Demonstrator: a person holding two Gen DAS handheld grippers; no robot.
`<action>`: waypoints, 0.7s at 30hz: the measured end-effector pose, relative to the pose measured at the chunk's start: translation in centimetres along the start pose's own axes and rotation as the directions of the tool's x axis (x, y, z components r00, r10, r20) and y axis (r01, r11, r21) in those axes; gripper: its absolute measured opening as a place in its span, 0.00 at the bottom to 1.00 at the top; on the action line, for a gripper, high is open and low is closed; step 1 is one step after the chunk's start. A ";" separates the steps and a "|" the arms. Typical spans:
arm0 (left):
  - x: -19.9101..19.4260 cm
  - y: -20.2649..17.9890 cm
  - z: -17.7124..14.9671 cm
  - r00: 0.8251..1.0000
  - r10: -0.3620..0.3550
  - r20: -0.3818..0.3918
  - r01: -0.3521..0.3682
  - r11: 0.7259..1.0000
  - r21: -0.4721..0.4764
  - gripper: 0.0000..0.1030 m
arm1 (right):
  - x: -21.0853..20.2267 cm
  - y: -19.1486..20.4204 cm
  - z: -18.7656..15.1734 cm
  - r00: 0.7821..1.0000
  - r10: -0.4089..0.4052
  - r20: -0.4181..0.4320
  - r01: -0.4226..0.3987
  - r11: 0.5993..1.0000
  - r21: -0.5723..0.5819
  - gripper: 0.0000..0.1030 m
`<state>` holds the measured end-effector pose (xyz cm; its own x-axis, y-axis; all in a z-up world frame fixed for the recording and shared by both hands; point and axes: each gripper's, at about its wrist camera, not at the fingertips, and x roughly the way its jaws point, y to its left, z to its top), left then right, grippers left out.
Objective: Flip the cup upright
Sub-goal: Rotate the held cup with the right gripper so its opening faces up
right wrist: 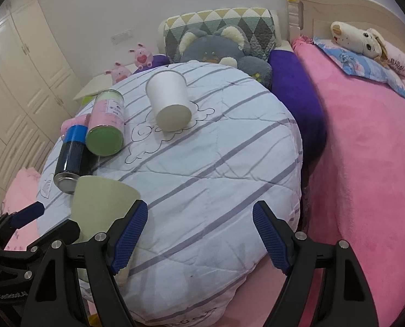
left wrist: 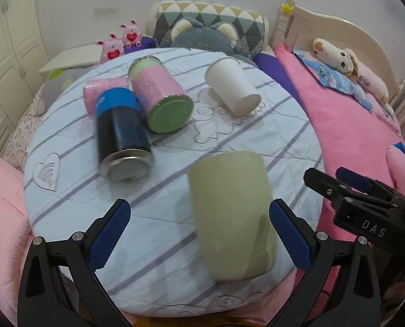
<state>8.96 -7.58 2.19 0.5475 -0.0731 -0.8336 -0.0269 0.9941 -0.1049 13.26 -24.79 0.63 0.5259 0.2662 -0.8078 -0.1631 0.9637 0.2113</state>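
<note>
A pale green cup point(left wrist: 231, 212) stands upside down near the front edge of the round striped cushion point(left wrist: 66, 190), base up; it also shows in the right wrist view point(right wrist: 98, 204). My left gripper point(left wrist: 199, 234) is open, its blue pads on either side of the cup, the right pad point(left wrist: 289, 239) close to its wall. My right gripper point(right wrist: 199, 234) is open and empty over the cushion point(right wrist: 216, 190), just right of the cup. A white paper cup point(left wrist: 233, 85) lies on its side farther back, and it shows in the right wrist view point(right wrist: 169, 100).
A blue-and-black can point(left wrist: 122, 133) and a pink canister with a green lid point(left wrist: 160, 94) lie on their sides at the left of the cushion. Pink bedding point(right wrist: 366, 150), plush toys point(left wrist: 207, 36) and a headboard surround it. A wardrobe point(right wrist: 19, 81) stands at left.
</note>
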 end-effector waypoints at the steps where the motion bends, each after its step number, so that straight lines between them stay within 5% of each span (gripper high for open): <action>1: 0.2 -0.3 0.1 1.000 0.000 -0.004 0.000 1.000 -0.004 1.00 | 0.2 -0.3 0.1 1.000 0.002 -0.002 -0.002 1.000 0.002 0.79; 21: 5.5 -2.0 1.8 0.981 0.073 -0.178 -0.093 0.990 -0.106 1.00 | 3.5 -3.7 0.7 0.998 0.033 -0.051 -0.035 0.999 -0.040 0.78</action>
<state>13.50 -9.79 -1.20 0.3860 -0.0133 -0.9224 -0.1664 0.9825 -0.0838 16.26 -27.44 -2.63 0.4767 0.2961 -0.8277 -0.2143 0.9523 0.2173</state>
